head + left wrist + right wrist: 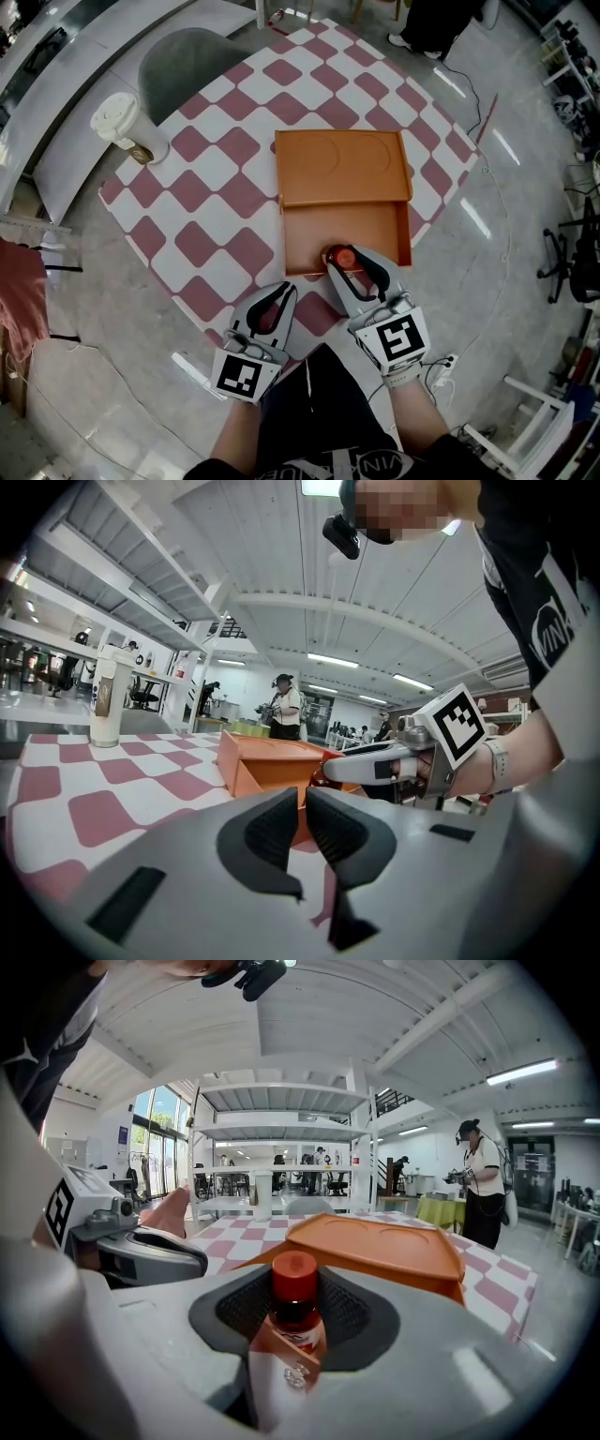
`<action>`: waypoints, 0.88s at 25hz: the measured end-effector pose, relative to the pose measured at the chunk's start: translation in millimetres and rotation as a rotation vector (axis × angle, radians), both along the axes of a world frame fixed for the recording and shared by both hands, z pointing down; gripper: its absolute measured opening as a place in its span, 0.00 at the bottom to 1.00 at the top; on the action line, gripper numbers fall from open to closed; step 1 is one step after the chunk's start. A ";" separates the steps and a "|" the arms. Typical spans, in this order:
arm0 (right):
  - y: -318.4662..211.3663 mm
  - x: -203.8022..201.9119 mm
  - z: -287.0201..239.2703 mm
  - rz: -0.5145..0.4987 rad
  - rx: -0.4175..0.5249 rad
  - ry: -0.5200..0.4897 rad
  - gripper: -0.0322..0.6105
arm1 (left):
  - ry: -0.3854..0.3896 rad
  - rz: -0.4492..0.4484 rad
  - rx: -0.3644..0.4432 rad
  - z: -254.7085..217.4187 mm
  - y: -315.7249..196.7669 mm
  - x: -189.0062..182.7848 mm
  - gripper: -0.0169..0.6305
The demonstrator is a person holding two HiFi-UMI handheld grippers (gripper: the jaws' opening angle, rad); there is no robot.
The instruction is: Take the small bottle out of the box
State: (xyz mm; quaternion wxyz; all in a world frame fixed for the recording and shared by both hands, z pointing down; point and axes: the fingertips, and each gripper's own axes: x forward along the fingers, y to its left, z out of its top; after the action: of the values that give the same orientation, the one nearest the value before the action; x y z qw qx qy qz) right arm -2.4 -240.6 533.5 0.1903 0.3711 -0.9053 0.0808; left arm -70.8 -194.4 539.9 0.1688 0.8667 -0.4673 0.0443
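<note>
The orange box (pixel 367 227) lies open on the checkered table (pixel 202 178), its lid (pixel 342 167) folded back on the far side. A small bottle with a red cap (pixel 344 255) stands upright just inside the box's near edge. My right gripper (pixel 352 263) reaches over that edge, one finger on each side of the bottle (pixel 294 1312). Dark gaps show between pads and bottle, so it is open. My left gripper (pixel 277 298) hovers at the table's near edge, left of the box, shut and empty (pixel 305 806).
A white lidded paper cup (pixel 127 122) stands at the table's far left corner. A grey chair (pixel 192 56) is tucked in behind it. A white shelf unit (pixel 281 1147) and a standing person (pixel 483 1185) are beyond the table.
</note>
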 end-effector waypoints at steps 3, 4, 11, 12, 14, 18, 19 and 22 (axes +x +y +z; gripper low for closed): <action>-0.3 2.4 -2.5 0.009 -0.003 -0.023 0.27 | 0.006 -0.005 -0.004 -1.8 -0.1 -1.1 0.07; -0.9 3.5 -3.7 0.014 -0.006 -0.034 0.27 | 0.012 -0.008 -0.005 -3.2 -0.6 -1.5 0.07; -5.3 13.8 -14.0 0.044 -0.008 -0.059 0.27 | 0.023 -0.017 0.004 -14.4 -5.2 -2.6 0.07; -5.5 15.1 -15.5 0.045 -0.005 -0.060 0.27 | 0.025 -0.019 0.005 -15.6 -5.9 -2.2 0.07; -5.8 17.9 -18.8 0.046 0.000 -0.064 0.27 | 0.033 -0.027 0.008 -18.9 -7.4 -2.1 0.07; -7.8 24.3 -28.6 0.055 0.012 -0.078 0.27 | 0.046 -0.044 0.019 -28.3 -10.5 -1.4 0.07; -8.2 25.5 -30.9 0.056 0.015 -0.078 0.27 | 0.047 -0.043 0.020 -30.1 -11.1 -0.7 0.07; -8.9 29.1 -36.2 0.058 0.022 -0.078 0.27 | 0.057 -0.048 0.020 -35.2 -13.6 0.0 0.07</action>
State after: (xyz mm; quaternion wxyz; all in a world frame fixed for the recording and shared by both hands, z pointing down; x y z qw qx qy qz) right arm 26.8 -249.5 497.3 0.1484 0.3959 -0.9017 0.0907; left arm -70.8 -208.0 504.7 0.1745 0.8578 -0.4834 0.0109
